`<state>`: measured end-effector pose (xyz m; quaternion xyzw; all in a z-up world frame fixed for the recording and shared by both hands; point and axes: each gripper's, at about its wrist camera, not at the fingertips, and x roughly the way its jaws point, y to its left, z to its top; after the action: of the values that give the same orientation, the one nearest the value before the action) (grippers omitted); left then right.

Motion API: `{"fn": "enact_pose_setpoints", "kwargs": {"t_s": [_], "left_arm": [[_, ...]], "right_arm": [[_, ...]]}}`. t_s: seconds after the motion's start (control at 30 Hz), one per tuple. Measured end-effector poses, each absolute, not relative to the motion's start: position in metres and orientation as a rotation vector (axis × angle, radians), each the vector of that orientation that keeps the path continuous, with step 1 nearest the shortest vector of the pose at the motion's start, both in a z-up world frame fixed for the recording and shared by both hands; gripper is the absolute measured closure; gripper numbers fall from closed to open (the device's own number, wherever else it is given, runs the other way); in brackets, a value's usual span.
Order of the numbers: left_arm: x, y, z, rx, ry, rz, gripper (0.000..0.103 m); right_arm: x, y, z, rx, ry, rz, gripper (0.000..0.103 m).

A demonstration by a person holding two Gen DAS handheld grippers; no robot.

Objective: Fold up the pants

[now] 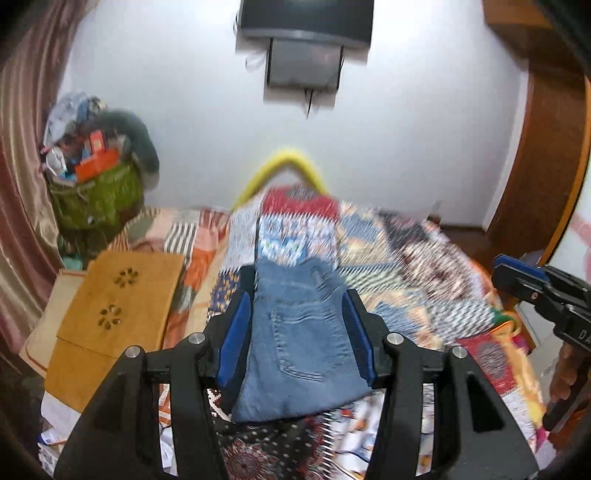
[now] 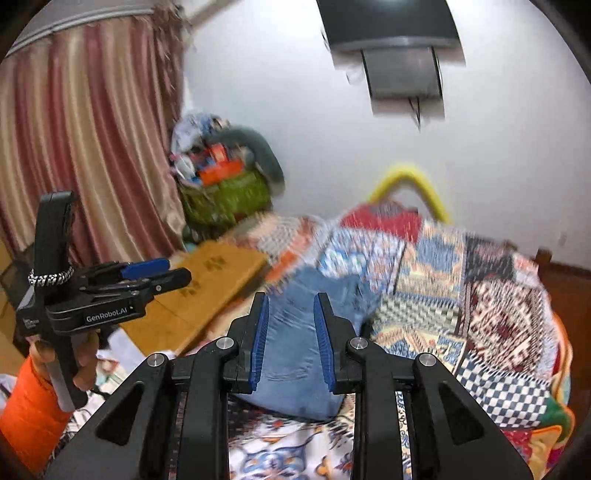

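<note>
Far to the left of the left gripper (image 1: 299, 291), a striped pink curtain (image 1: 22, 147) is hanging, and beside it a green bag (image 1: 99, 195) is sitting heaped with clutter. Nearer, just left of the black arms, a tan wooden board (image 1: 114, 306) with flower-shaped cutouts is lying on the edge of the bed. The left gripper's jaws are standing apart with nothing pinched — the folded blue jeans (image 1: 295, 339) are showing in the gap between the blue pads (image 1: 236, 332), lying below them on the patchwork quilt (image 1: 406, 266) rather than hanging from the fingers. Straight ahead of the claw, beyond the jeans, a yellow curved bar (image 1: 284, 162) is rising at the far end of the bed, and above it a dark screen (image 1: 306, 22) is hanging on the white wall.

To the right of the left claw, the right gripper (image 1: 506, 269) is poking into view. In its own camera the right gripper (image 2: 291, 325) is standing only narrowly parted and empty, the jeans (image 2: 295, 354) lying below and ahead between its ribbed blue pads (image 2: 258, 339). Off to its left, the left gripper (image 2: 166, 273) is being held by a hand (image 2: 83, 365) in an orange sleeve (image 2: 29, 406). The quilt (image 2: 480, 295) is spreading away to the claw's right. Both pictures are smeared with motion blur.
</note>
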<state>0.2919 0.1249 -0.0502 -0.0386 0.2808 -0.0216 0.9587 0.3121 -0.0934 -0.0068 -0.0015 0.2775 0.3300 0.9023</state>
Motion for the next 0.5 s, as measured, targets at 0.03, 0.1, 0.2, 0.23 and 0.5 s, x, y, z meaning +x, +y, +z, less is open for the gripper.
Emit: {"fn": "enact_pose_setpoints", "kwargs": {"t_s": [0.03,0.1,0.2,0.23,0.5], "left_arm": [[0.275,0.122,-0.04,-0.076,0.539,-0.045,0.052],[0.241,0.113,-0.022,-0.051,0.473,-0.037,0.052],[0.198,0.103,-0.006,-0.023,0.387,-0.018,0.052],[0.182,0.099,-0.001,-0.018,0.353,-0.008,0.052],[0.104,0.079,0.006,-0.006,0.219,0.014,0.049]], "right_arm": [[0.301,-0.096,0.002,-0.003,0.545,0.687,0.081],[0.274,-0.101,0.019,-0.003,0.482,0.696,0.081],[0.238,-0.108,0.035,0.01,0.409,0.72,0.081],[0.228,-0.11,0.039,0.009,0.388,0.722,0.081],[0.156,-0.113,0.048,-0.035,0.222,0.688,0.077]]}}
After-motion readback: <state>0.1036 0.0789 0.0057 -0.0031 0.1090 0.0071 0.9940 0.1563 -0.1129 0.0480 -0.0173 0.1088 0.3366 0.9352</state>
